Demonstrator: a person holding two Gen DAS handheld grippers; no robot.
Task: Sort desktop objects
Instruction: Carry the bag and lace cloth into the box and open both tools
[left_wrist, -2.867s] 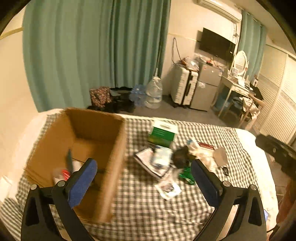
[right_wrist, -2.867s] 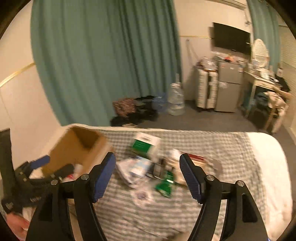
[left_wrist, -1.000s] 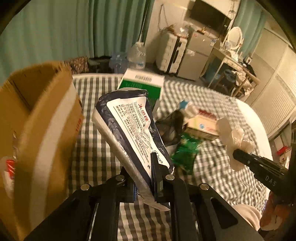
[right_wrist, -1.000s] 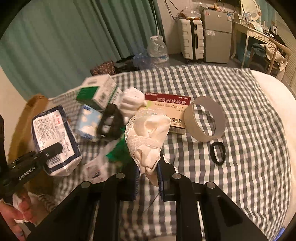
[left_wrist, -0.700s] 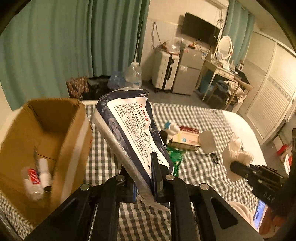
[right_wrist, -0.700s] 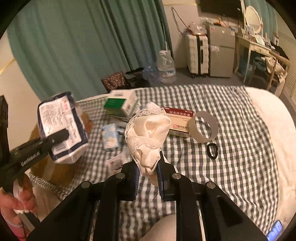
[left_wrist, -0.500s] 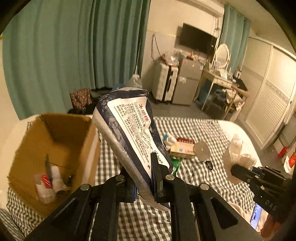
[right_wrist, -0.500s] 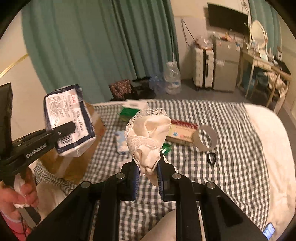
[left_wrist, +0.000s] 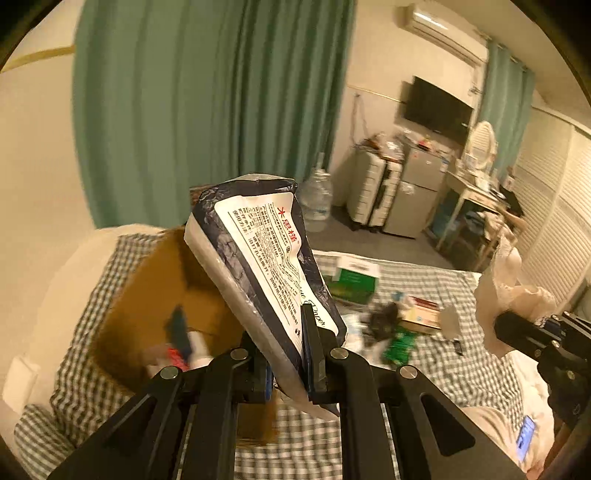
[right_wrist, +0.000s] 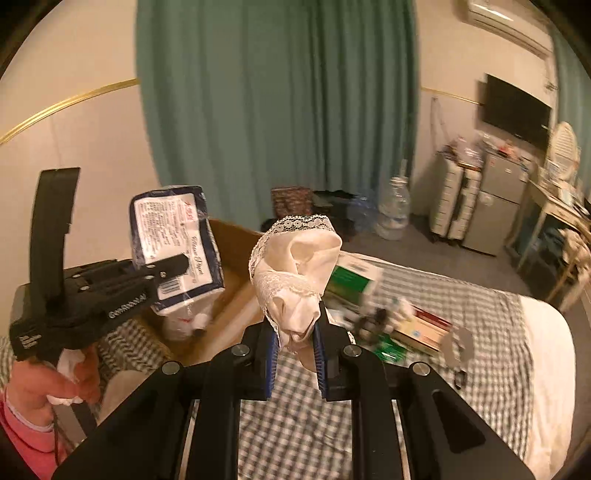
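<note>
Holding a soft pack of tissues in a dark blue and white plastic wrapper (left_wrist: 258, 273), the left gripper (left_wrist: 290, 363) has its 2 fingers squeezed tight on the bottom end of the pack. The pack sticks up and leans to the left, up in the air over the open brown cardboard box (left_wrist: 155, 291). Inside the box lie a few small things, too blurry to name. The right gripper (right_wrist: 295, 360) is pinched shut on a bunched cream cloth with a lace edge (right_wrist: 295, 269), and the cloth stands up above its blue finger pads (right_wrist: 320, 363). In the right wrist view, the left gripper shows at the left with the tissue pack near the box's far corner, and a hand (right_wrist: 48, 380) in a pink sleeve grips its handle. On the grey and white checked blanket (right_wrist: 491, 332) sit a green and white box (right_wrist: 351, 280), a flat red and white box (right_wrist: 424, 328) and more small things, all blurry.
</note>
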